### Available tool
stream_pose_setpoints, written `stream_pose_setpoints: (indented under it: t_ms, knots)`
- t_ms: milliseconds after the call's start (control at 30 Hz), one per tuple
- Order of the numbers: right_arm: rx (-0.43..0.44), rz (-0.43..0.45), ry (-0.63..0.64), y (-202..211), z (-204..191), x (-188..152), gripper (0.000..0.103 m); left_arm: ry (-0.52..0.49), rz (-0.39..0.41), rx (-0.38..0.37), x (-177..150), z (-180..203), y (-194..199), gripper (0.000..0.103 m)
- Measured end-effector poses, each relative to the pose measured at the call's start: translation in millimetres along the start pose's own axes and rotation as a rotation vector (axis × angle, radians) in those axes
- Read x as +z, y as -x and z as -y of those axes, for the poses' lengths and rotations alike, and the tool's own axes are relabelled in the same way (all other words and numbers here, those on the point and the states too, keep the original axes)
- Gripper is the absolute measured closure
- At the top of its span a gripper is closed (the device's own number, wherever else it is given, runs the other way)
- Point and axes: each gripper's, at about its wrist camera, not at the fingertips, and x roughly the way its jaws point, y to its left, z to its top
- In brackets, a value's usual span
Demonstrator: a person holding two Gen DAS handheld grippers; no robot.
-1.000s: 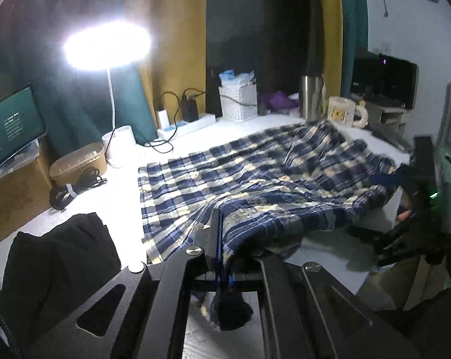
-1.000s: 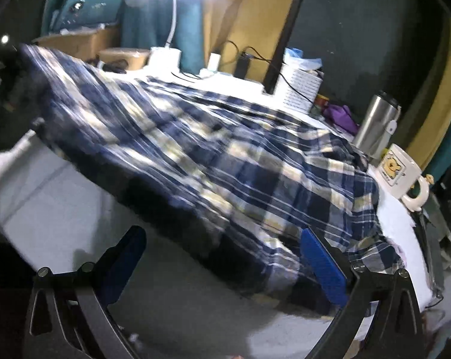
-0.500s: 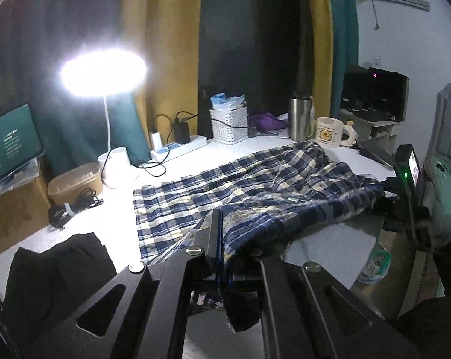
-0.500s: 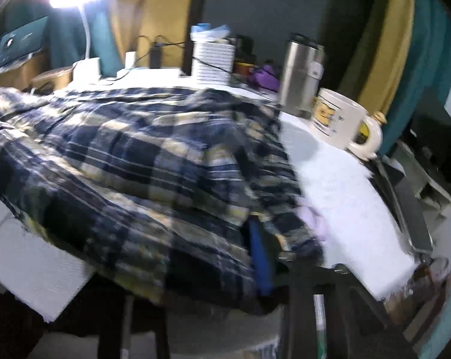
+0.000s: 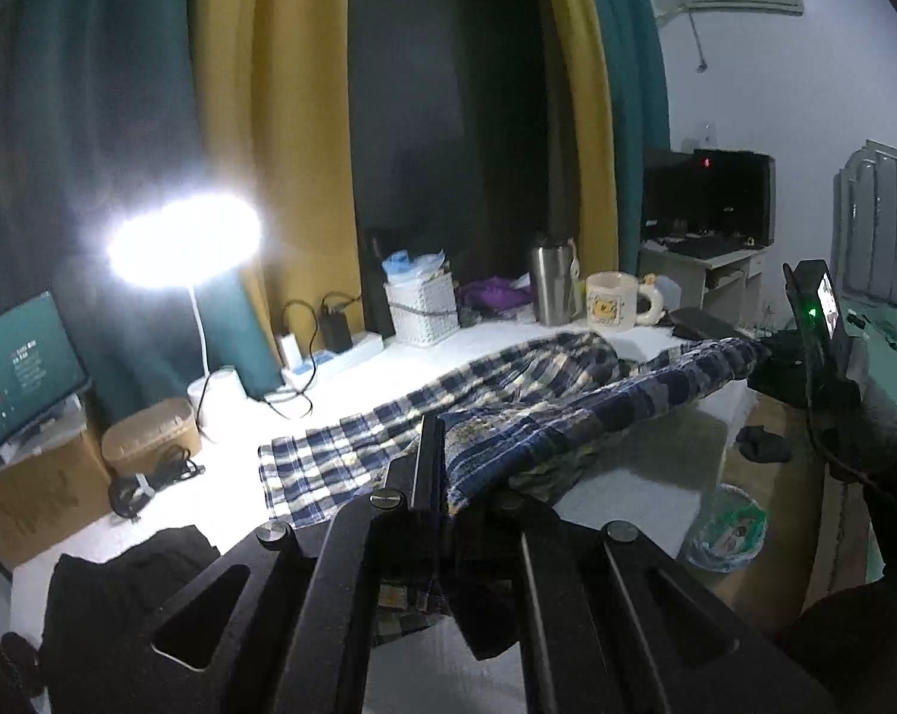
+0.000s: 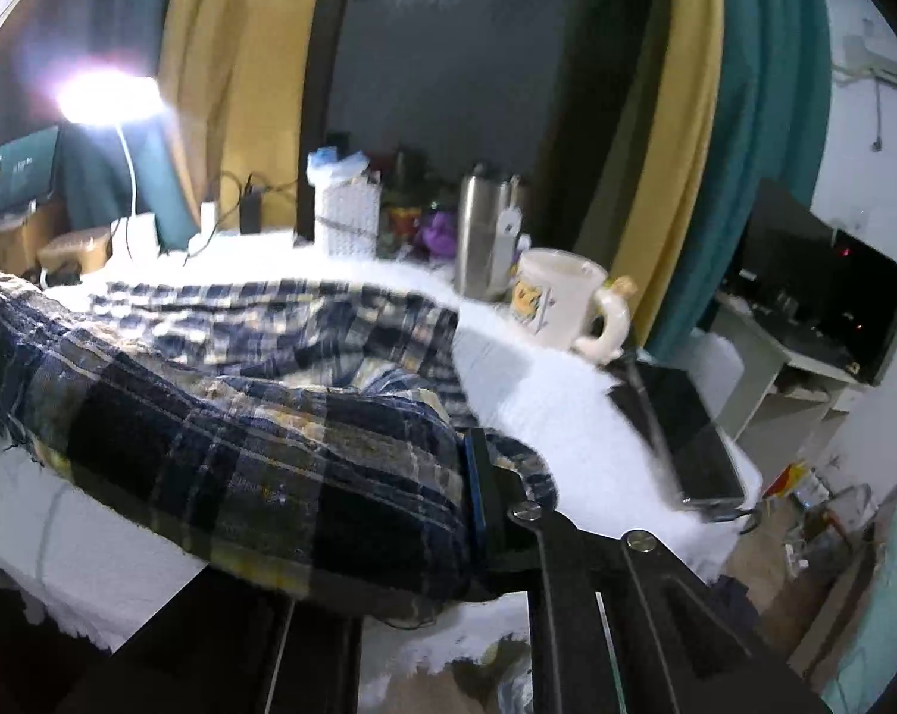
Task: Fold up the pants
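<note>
At the near table edge, the left gripper (image 5: 442, 476) and the right gripper (image 6: 478, 494) each pinch the blue-and-cream plaid cotton pants (image 5: 508, 392), lifting that edge off the white table (image 5: 228, 476); seemingly mid-fold; next, carry it across toward the cream mug (image 6: 558, 297) side.

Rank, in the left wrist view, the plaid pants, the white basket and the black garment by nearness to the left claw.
1. Plaid pants: clamped in the left claw.
2. Black garment: on the table's near left corner.
3. White basket: far back by the curtain, centre.
</note>
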Motion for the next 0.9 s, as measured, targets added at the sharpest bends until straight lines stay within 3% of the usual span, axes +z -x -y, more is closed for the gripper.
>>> stream_pose_setpoints:
  t_ms: [333, 900]
  knots:
    - [-0.032, 0.067, -0.017, 45, 11, 11, 0.092, -0.064, 0.087, -0.017, 21, 19, 43, 0.101]
    - [-0.037, 0.085, -0.091, 101, 13, -11, 0.092, -0.179, 0.11, -0.021, 23, 42, 86, 0.101]
